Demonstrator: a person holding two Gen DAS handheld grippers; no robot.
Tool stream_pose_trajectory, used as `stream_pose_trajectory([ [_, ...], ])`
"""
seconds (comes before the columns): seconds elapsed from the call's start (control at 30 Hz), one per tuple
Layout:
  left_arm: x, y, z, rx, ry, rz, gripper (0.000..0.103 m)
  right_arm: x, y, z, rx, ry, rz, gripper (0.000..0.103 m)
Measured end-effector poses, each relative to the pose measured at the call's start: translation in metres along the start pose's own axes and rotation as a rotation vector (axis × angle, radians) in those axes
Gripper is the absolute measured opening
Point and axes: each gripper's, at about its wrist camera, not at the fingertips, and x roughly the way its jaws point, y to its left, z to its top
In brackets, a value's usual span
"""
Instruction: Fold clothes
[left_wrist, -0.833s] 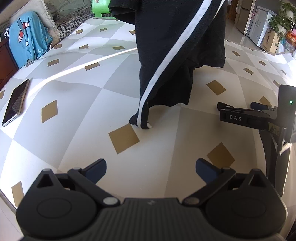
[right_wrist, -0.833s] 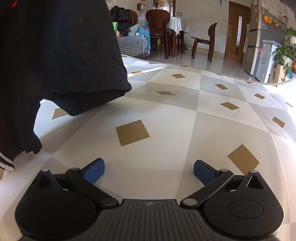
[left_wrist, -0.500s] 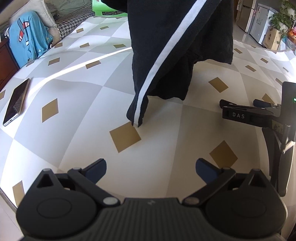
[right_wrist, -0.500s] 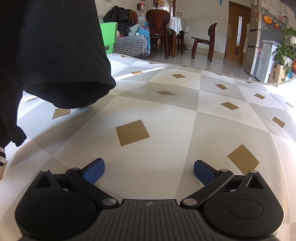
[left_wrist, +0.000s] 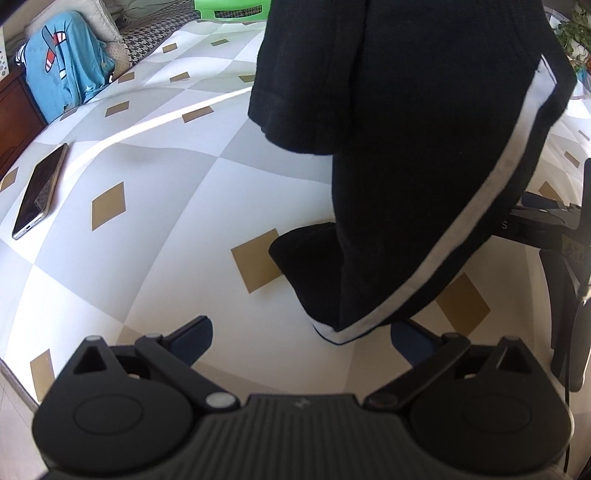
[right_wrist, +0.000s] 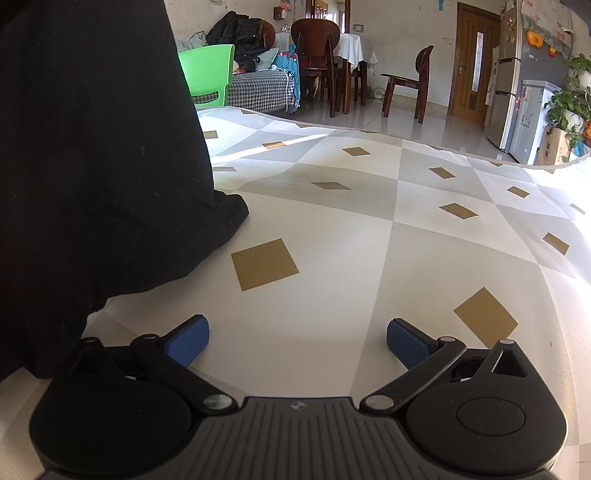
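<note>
A black garment (left_wrist: 406, 147) with a white side stripe (left_wrist: 476, 221) hangs down from above and its lower end rests on the patterned table cloth (left_wrist: 155, 229). It fills the left side of the right wrist view (right_wrist: 92, 166). My left gripper (left_wrist: 301, 339) is open and empty, and the garment's hem lies just in front of its right finger. My right gripper (right_wrist: 297, 341) is open and empty, with the garment beside its left finger. The right gripper also shows at the right edge of the left wrist view (left_wrist: 546, 221).
A phone (left_wrist: 38, 192) lies at the left of the table. A blue garment (left_wrist: 62, 70) hangs over a seat beyond the left edge. A green chair (right_wrist: 208, 74), dining chairs (right_wrist: 404, 81) and a fridge (right_wrist: 513, 81) stand beyond the table.
The black garment has swung toward me and lower. Its hem now rests on the table close to my left gripper's fingers. Both grippers stayed open in place.
</note>
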Motion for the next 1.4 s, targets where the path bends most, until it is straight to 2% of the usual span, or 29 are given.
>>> stream_pose_trajectory([
  [0.3, 0.002, 0.007, 0.004, -0.016, -0.004, 0.046, 0.103, 0.0, 0.0, 0.0, 0.0, 0.0, 0.0, 0.103],
  [0.67, 0.01, 0.017, 0.004, -0.055, 0.009, 0.068, 0.103, 0.0, 0.0, 0.0, 0.0, 0.0, 0.0, 0.103],
  [0.9, 0.011, 0.02, 0.006, -0.045, -0.002, 0.105, 0.103, 0.0, 0.0, 0.0, 0.0, 0.0, 0.0, 0.103],
  [1.4, 0.011, 0.023, 0.008, -0.064, -0.005, 0.116, 0.103, -0.001, 0.001, 0.0, 0.0, 0.0, 0.0, 0.103],
])
